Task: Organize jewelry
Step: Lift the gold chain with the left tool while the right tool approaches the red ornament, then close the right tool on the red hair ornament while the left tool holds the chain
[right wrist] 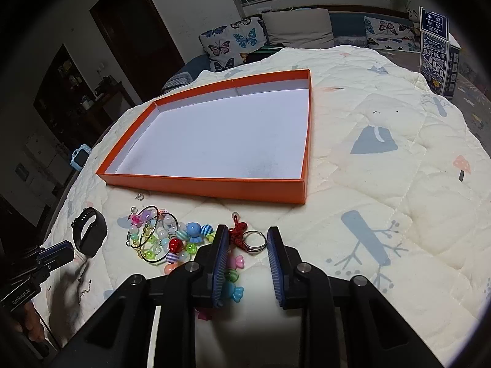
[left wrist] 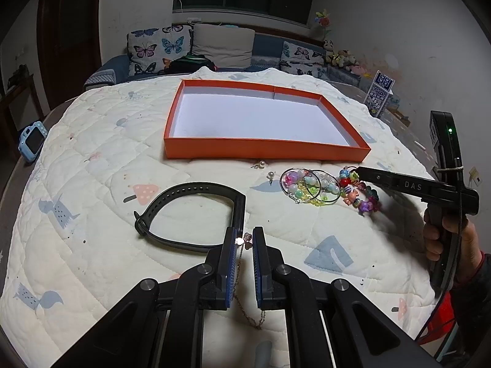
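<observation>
Left gripper (left wrist: 244,239) pinched shut on a thin chain (left wrist: 237,271), its length trailing back along the fingers toward the camera, charm end forward beside the black watch band (left wrist: 196,211). Right gripper (right wrist: 248,239) parted, bracketing a silver ring (right wrist: 255,241) flat on the quilt (right wrist: 383,159), pads apparently clear. Orange tray (right wrist: 202,185) beyond, long side facing.

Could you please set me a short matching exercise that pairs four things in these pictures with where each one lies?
Things:
1. orange tray
2. black wristband
3. silver ring
4. thin chain

Places:
A. between the left gripper's fingers
B. between the right gripper's fingers, on the quilt
C. on the quilt beyond the bead bracelets
D. on the quilt, left of the beads

Pairs: 1-C, 2-D, 3-B, 4-A
</observation>
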`<move>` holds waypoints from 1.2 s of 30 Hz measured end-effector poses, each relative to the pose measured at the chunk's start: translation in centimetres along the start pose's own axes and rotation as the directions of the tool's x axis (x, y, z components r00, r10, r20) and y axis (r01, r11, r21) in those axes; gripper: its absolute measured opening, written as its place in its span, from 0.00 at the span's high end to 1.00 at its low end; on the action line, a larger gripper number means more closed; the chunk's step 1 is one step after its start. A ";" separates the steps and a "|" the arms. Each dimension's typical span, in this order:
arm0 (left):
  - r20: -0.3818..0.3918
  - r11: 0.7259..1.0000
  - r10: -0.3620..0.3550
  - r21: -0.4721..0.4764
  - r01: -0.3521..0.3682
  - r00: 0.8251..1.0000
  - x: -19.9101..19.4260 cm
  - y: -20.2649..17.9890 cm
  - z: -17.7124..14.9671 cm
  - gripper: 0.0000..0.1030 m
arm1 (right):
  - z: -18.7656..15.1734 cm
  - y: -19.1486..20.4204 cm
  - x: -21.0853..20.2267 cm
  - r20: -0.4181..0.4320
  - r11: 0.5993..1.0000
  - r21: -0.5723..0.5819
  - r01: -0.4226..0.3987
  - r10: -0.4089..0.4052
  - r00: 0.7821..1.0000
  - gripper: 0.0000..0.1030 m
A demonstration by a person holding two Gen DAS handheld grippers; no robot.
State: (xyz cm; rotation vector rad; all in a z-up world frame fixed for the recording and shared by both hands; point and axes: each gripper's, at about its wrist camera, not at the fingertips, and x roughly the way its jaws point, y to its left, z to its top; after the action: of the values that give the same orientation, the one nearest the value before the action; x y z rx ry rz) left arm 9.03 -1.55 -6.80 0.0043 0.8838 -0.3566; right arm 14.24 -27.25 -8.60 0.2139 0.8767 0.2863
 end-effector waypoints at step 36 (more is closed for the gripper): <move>-0.006 1.000 0.005 -0.006 -0.005 1.000 0.5 0.4 0.1 0.90 | 1.1 1.0 0.0 0.013 0.998 -0.057 0.015 -0.014 1.000 0.79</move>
State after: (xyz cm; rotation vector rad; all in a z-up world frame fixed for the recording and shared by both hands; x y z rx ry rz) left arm 9.54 -1.33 -7.16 0.0021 0.8906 -0.3493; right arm 14.89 -26.35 -7.58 0.1562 0.8561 0.2958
